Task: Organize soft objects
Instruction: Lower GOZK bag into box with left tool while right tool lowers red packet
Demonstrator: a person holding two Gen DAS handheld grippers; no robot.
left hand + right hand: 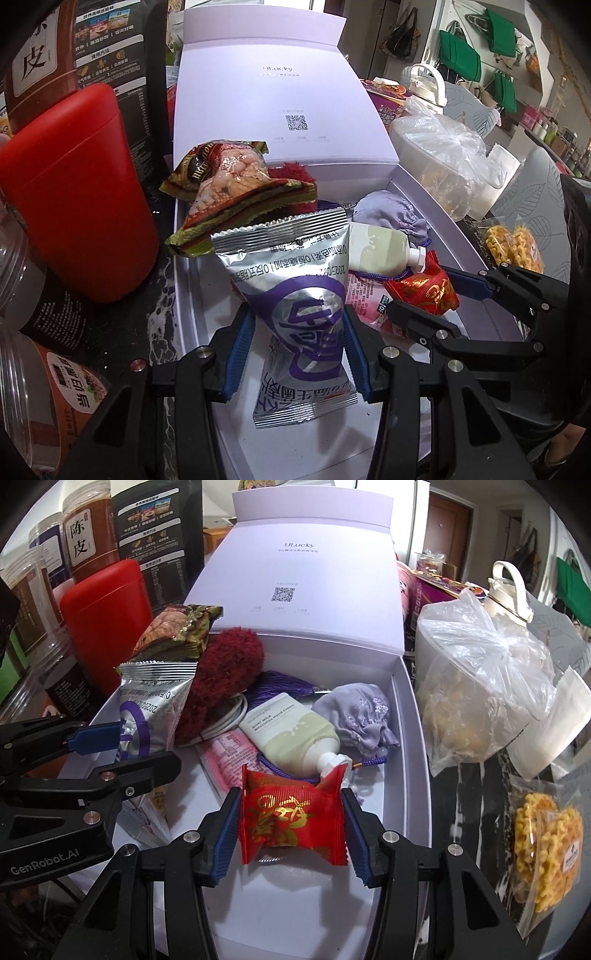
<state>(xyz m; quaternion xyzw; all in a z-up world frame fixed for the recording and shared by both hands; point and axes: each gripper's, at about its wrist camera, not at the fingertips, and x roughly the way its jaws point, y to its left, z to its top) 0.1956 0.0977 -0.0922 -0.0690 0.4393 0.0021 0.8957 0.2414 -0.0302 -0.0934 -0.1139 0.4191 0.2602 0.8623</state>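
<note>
My left gripper [299, 332] is shut on a silver and purple snack packet [295, 295], held over the open white box [458, 236]. My right gripper [291, 812] is shut on a red and gold candy packet [291, 812], also over the box [410, 716]. The right gripper and its red packet [421, 288] show in the left wrist view, and the silver packet [155, 705] shows in the right wrist view. In the box lie a brown and green snack bag [173, 631], a dark red fuzzy item [221, 679], a hand cream tube [291, 734], a lilac fabric pouch [358, 712] and a pink packet [229, 757].
A red canister [74, 184] and jars [85, 535] stand left of the box. Its raised lid [303, 572] stands behind. To the right are a clear plastic bag over a container [476, 686], a bag of yellow snacks [546, 845] and a white bottle [506, 587].
</note>
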